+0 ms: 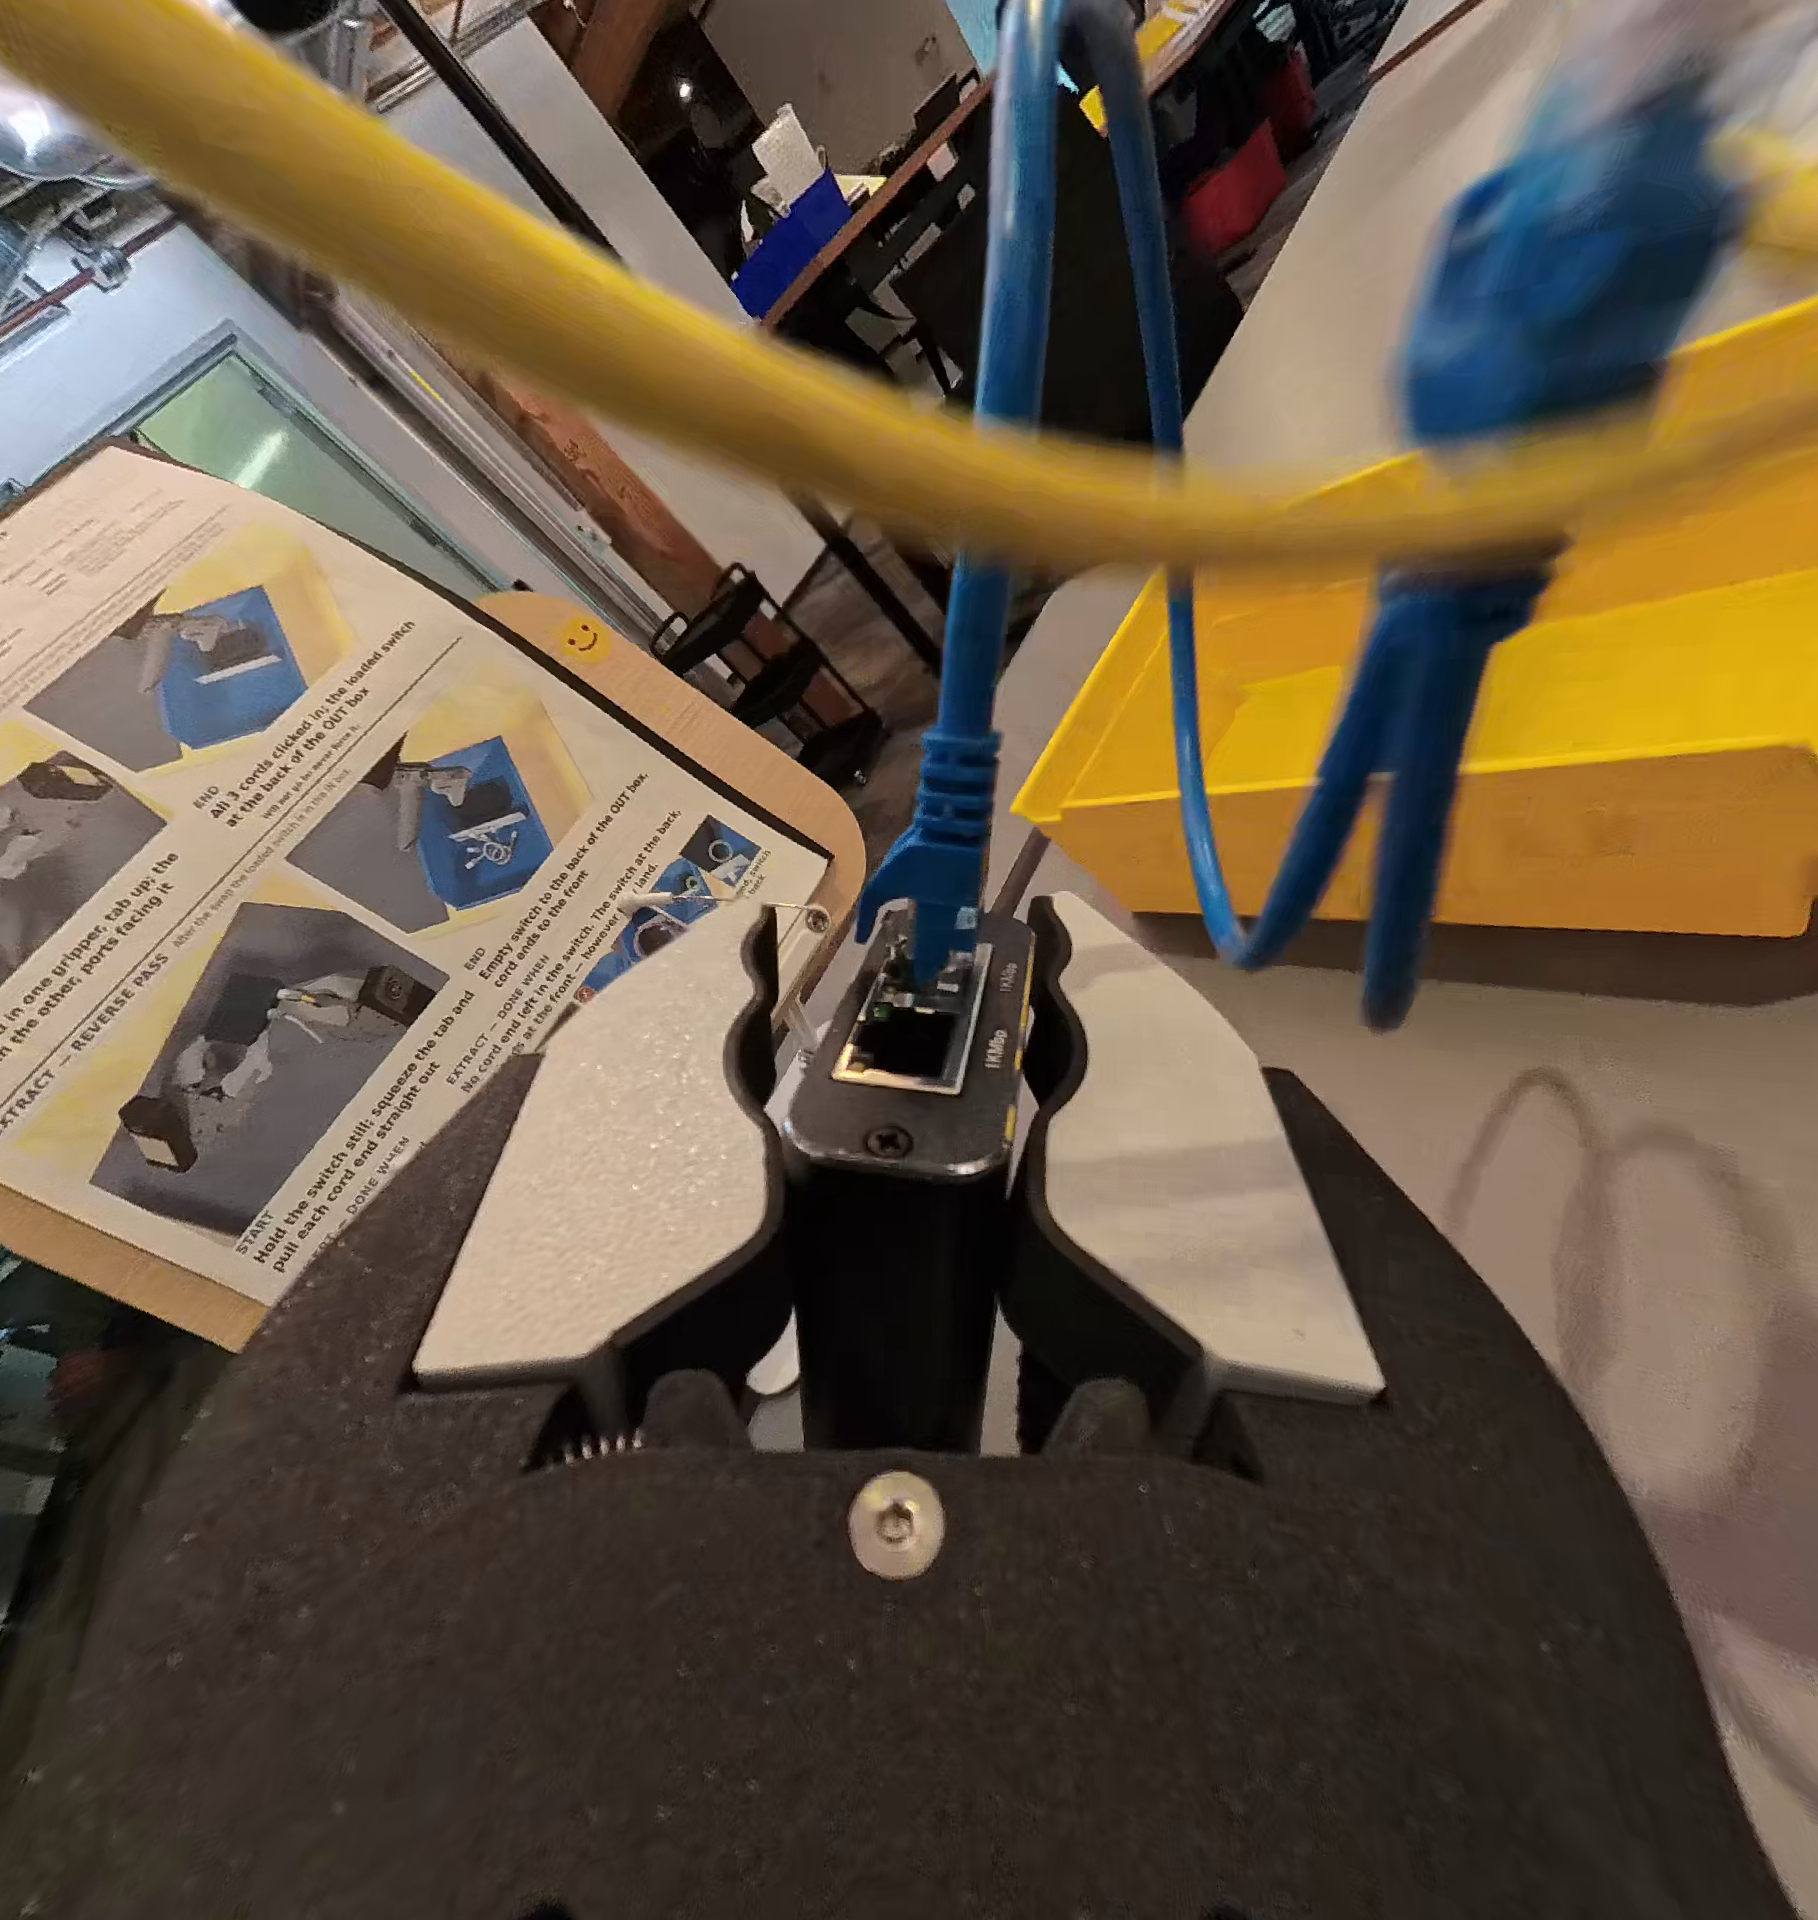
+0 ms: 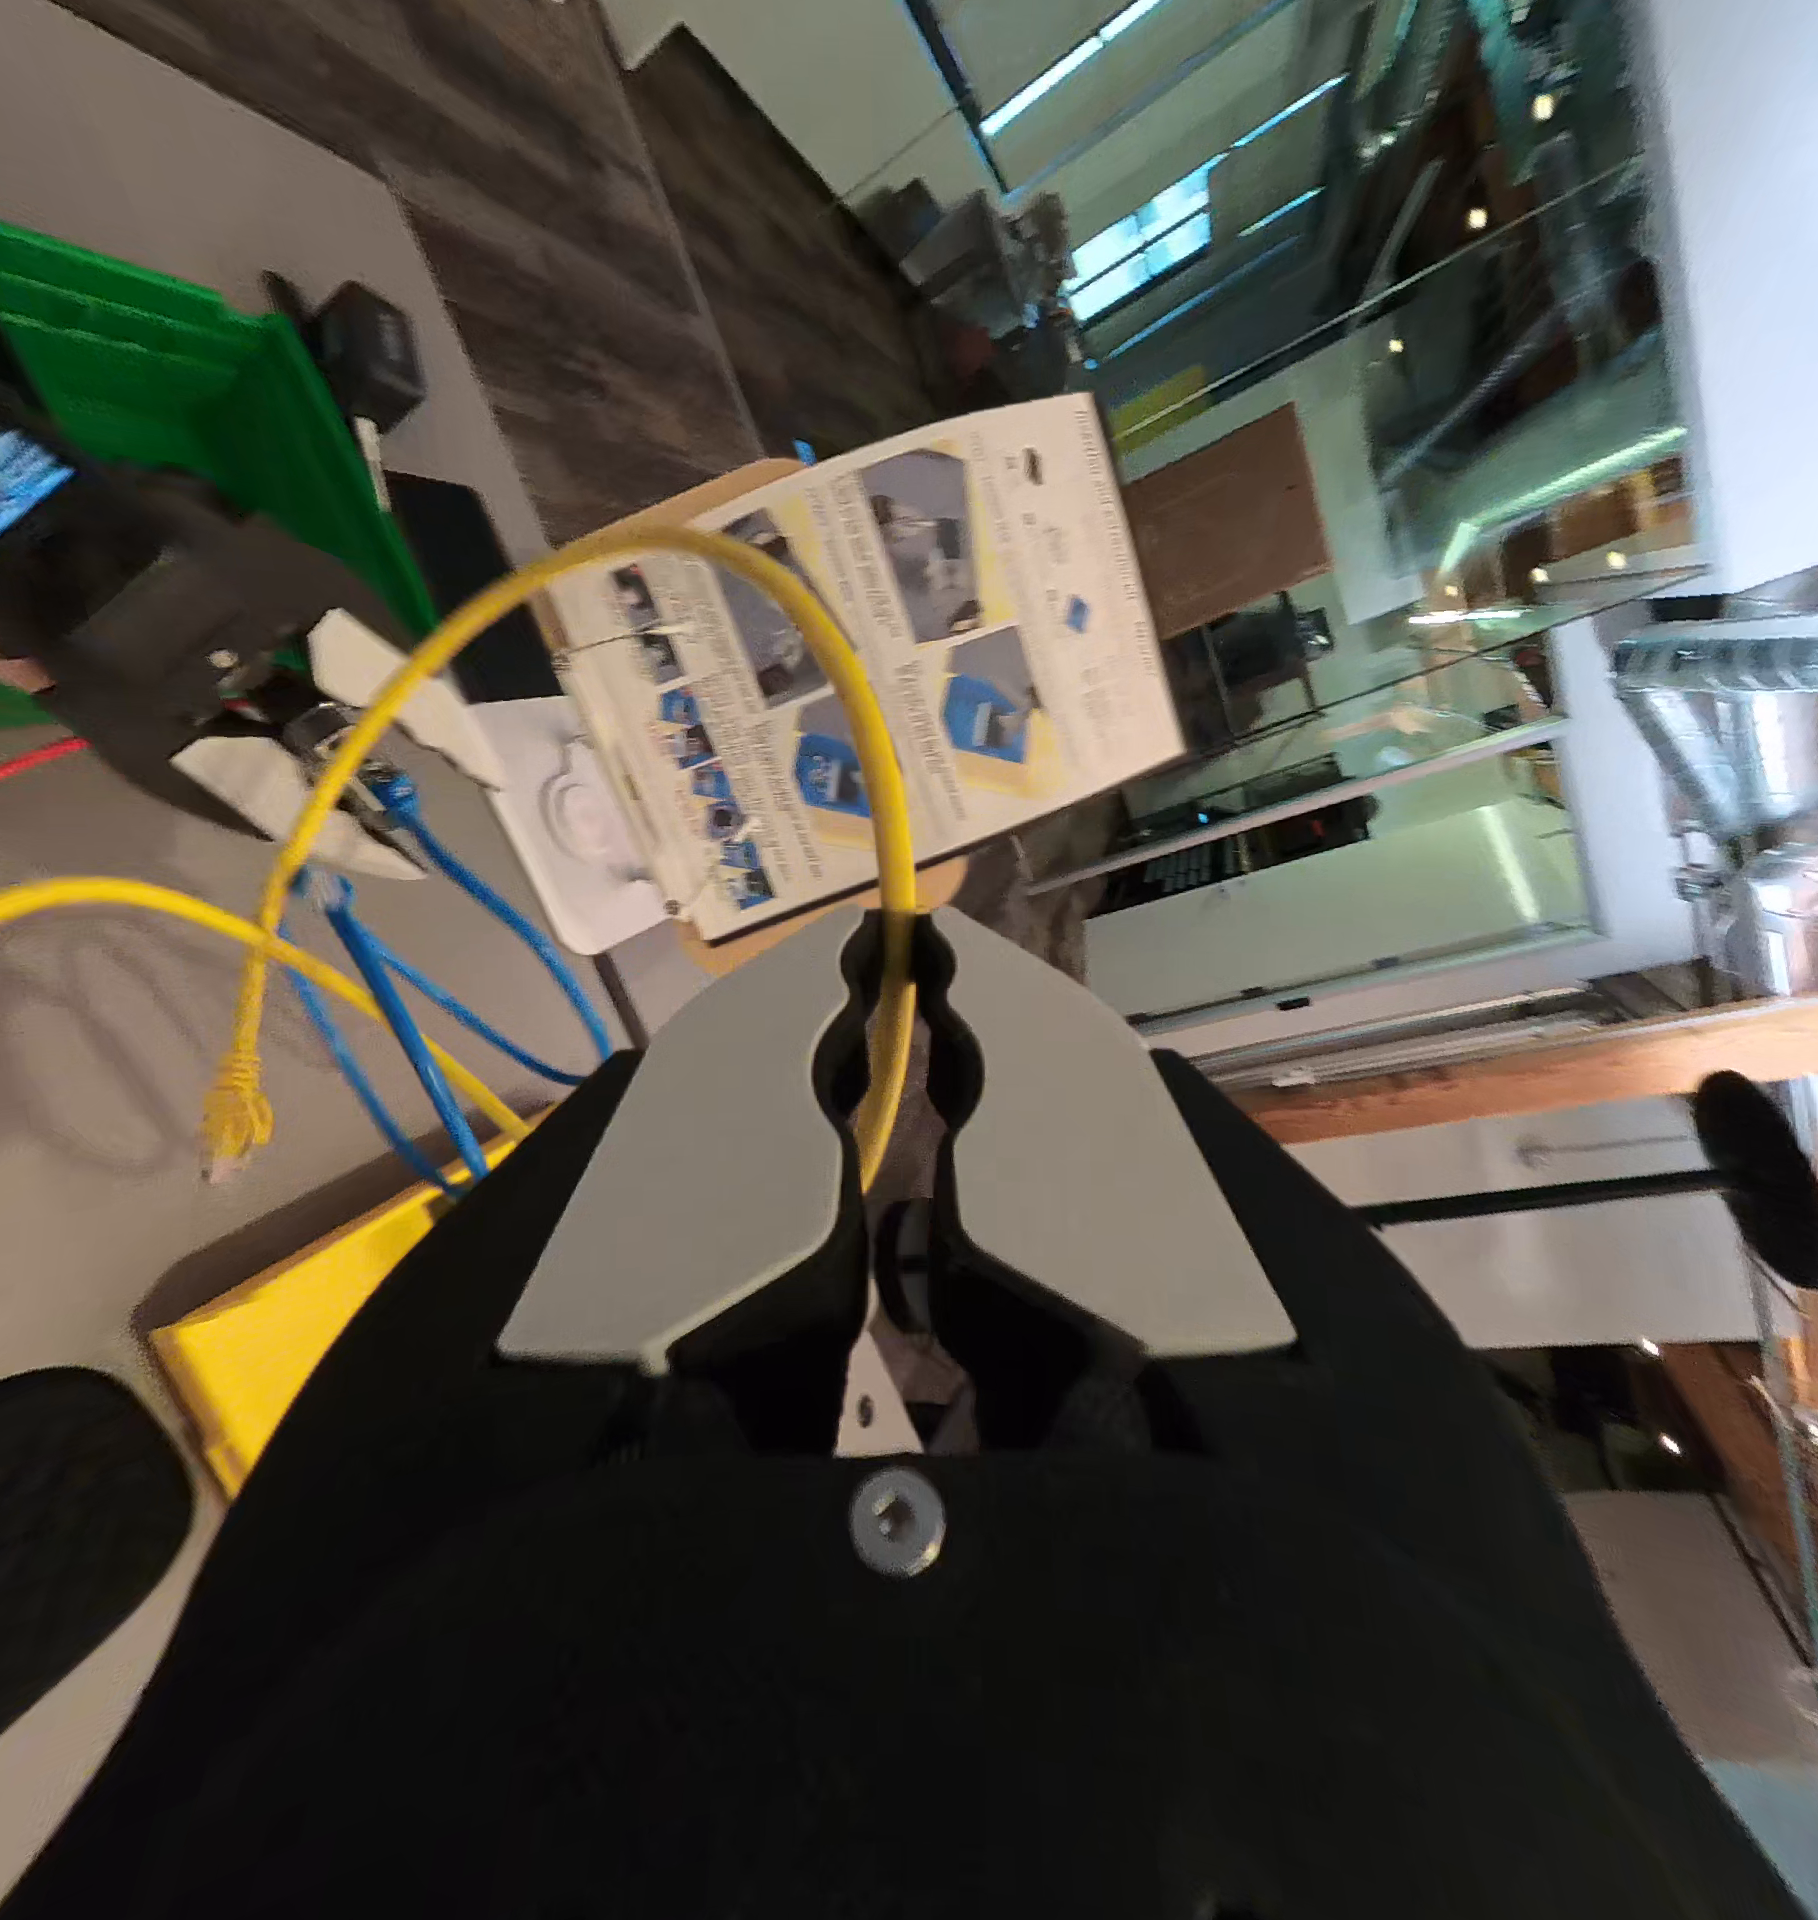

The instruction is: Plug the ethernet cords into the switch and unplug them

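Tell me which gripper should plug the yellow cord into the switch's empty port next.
Likely the right gripper: it already pinches the yellow cord. The left gripper is busy clamping the switch, empty port facing up.

Two close wrist views, shared instruction sheet (image 1: 292,831)

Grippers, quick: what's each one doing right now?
Left gripper: closed on the black metal ethernet switch, blue cord plugged in.
Right gripper: closed on the thin yellow ethernet cord.
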Demonstrator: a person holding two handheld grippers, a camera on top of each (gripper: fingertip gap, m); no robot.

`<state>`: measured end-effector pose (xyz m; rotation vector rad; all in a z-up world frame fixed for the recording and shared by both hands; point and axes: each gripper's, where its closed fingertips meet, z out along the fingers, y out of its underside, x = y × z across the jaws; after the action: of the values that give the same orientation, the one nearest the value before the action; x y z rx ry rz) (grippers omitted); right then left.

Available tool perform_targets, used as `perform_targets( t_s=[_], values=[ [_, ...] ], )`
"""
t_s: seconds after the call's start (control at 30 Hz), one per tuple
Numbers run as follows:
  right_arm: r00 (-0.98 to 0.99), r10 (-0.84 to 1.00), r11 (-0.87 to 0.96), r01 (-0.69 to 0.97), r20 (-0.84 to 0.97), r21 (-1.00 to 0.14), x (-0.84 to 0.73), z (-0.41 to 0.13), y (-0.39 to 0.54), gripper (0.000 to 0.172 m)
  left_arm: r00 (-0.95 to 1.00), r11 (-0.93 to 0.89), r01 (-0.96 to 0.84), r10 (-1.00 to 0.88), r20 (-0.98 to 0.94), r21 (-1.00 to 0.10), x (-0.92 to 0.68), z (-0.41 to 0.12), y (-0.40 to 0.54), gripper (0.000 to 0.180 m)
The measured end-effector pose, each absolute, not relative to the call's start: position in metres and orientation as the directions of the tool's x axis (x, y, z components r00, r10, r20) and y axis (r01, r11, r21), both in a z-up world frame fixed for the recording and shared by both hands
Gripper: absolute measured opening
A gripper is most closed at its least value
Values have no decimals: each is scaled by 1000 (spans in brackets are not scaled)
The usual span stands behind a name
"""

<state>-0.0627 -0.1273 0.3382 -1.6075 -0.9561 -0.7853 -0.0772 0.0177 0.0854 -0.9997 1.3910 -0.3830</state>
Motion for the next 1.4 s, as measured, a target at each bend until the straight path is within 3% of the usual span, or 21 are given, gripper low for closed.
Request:
perform_targets(
  t_s=[0.37,0.53,0.67,0.77,0.83,0.87,0.93,0.97,1.17,1.27,1.4],
  values=[
    [407,-86,-283,865,909,-414,-14,477,-140,6,190,512,-329,-787,-587,-793,-72,73,24,45],
    [271,-196,-460,824,943,-332,24,523,-155,6,177,501,-346,-796,-579,-793,-69,65,26,45],
    [271,-28,-508,825,962,-247,21,486,-146,6,150,467,-285,-841,-520,-837,-69,73,13,45],
    [88,65,-573,819,994,-35,30,450,-136,7,124,456,-208,-865,-486,-865,-73,93,-7,45],
    [235,54,-456,871,971,-185,19,431,-122,6,113,463,-152,-870,-481,-873,-78,109,-23,45],
    [268,86,-439,875,960,-205,17,416,-115,6,104,466,-122,-872,-478,-876,-81,117,-32,45],
    [118,89,-514,856,989,-56,37,400,-104,7,88,476,-75,-872,-481,-876,-88,130,-47,45],
    [109,81,-530,847,991,-50,46,394,-97,6,80,477,-57,-873,-481,-877,-92,136,-53,45],
    [136,-209,-545,806,969,-230,91,407,-65,6,27,501,-52,-864,-502,-864,-101,143,-71,45],
    [421,-264,-373,785,868,-495,85,394,-50,6,24,468,-47,-883,-469,-882,-100,143,-71,45],
    [811,-154,-153,545,565,-824,69,359,-28,7,44,407,-43,-912,-409,-912,-96,139,-56,45]
  ],
)
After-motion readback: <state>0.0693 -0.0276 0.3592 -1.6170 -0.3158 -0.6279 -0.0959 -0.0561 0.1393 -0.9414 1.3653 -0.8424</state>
